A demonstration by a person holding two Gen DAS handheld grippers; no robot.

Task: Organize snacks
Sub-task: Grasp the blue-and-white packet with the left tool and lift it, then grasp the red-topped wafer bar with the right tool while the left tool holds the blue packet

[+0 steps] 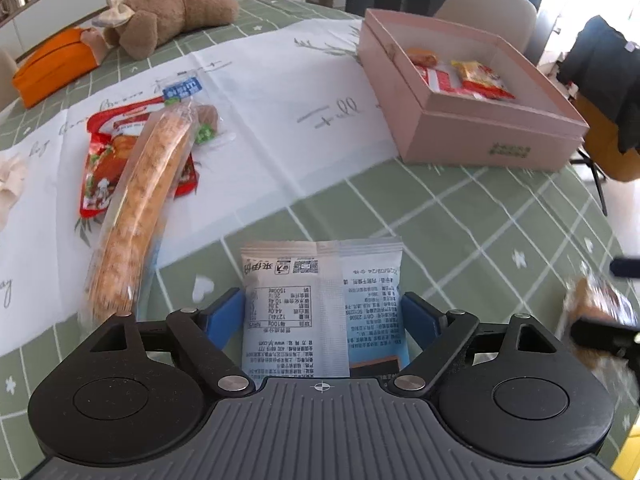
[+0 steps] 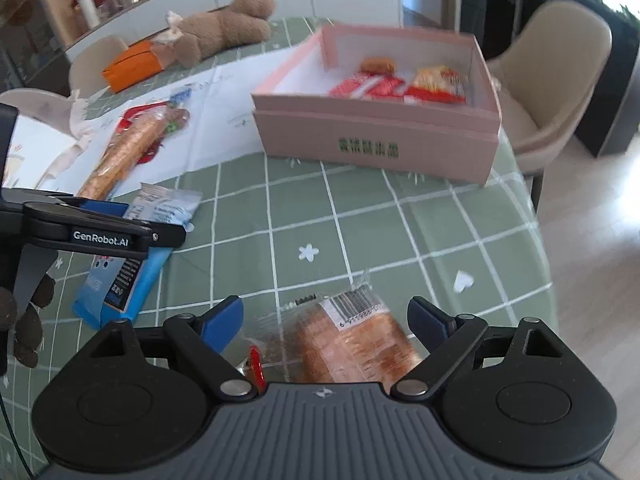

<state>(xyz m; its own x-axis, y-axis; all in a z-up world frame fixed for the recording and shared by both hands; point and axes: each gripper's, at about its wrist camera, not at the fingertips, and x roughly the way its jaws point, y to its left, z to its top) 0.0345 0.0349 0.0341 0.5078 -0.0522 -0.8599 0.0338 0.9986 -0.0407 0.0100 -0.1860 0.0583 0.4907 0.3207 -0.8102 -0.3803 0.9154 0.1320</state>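
My left gripper (image 1: 323,308) has its blue fingers wide around a white and blue snack packet (image 1: 320,300); the pads touch its sides, and the packet also shows in the right wrist view (image 2: 160,210). My right gripper (image 2: 326,320) is open around a clear-wrapped brown bread pack (image 2: 352,340) on the green cloth; that pack also shows in the left wrist view (image 1: 600,308). The pink box (image 1: 480,120) (image 2: 380,136) holds red and yellow snack packets (image 2: 400,84). A long biscuit sleeve (image 1: 140,208) (image 2: 120,156) lies on a red packet (image 1: 100,160).
A brown plush bear (image 1: 180,4) and an orange tissue box (image 1: 52,64) lie at the table's far side. A beige chair (image 2: 560,80) stands behind the pink box. A white printed sheet (image 1: 260,112) covers the table's middle. The table edge runs on the right.
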